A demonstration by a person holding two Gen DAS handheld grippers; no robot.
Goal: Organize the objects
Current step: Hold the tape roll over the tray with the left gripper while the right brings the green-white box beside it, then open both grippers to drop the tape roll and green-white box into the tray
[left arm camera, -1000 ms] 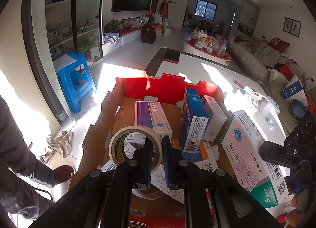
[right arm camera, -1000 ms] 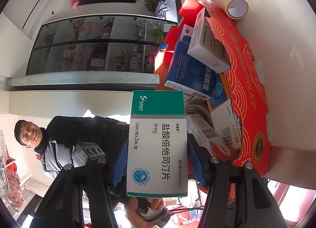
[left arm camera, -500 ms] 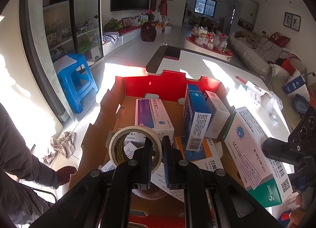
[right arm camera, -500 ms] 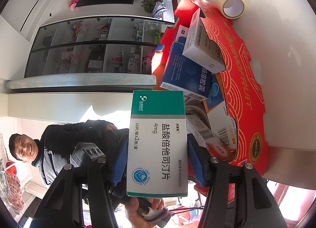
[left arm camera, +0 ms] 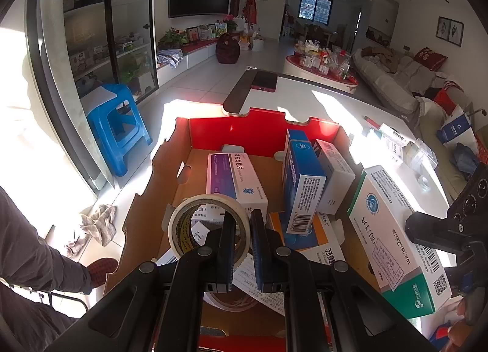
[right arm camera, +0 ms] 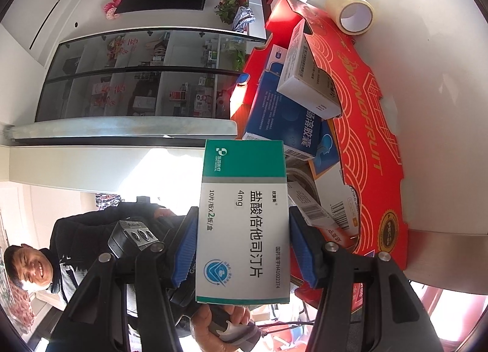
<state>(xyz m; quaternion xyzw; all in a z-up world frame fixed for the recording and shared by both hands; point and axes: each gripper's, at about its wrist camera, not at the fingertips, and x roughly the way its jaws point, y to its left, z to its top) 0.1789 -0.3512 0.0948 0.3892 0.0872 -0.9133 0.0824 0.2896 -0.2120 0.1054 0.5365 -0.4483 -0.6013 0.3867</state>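
Nearest in the left wrist view, left gripper [left arm camera: 242,239] nearly closed, both fingers pinching the wall of the tape roll [left arm camera: 209,223], one finger inside the ring and one outside, roll tilted and held above loose leaflets at the near end of the cardboard tray [left arm camera: 146,199]. In the right wrist view, right gripper [right arm camera: 242,248] about half open, blue pads pressed on the two long sides of the green-and-white medicine box [right arm camera: 242,223], box pointing forward, held in the air just beside the right wall of the tray. For doing this step well, probably: keep the box level, bring over the right wall, lower into the free floor between the purple-and-white box [left arm camera: 233,178] and the standing blue box [left arm camera: 300,181], or flat at the near side; release only when the underside rests, because the standing blue box and the white box [left arm camera: 334,178] leaning on it could be pushed over. Tape roll better kept aside until the box is down, then laid flat. Farther out, a second tape roll [right arm camera: 350,11] on the white table [right arm camera: 442,77] beyond the tray, not yet collected; small packets [left arm camera: 393,144] on the table at the right also outside.
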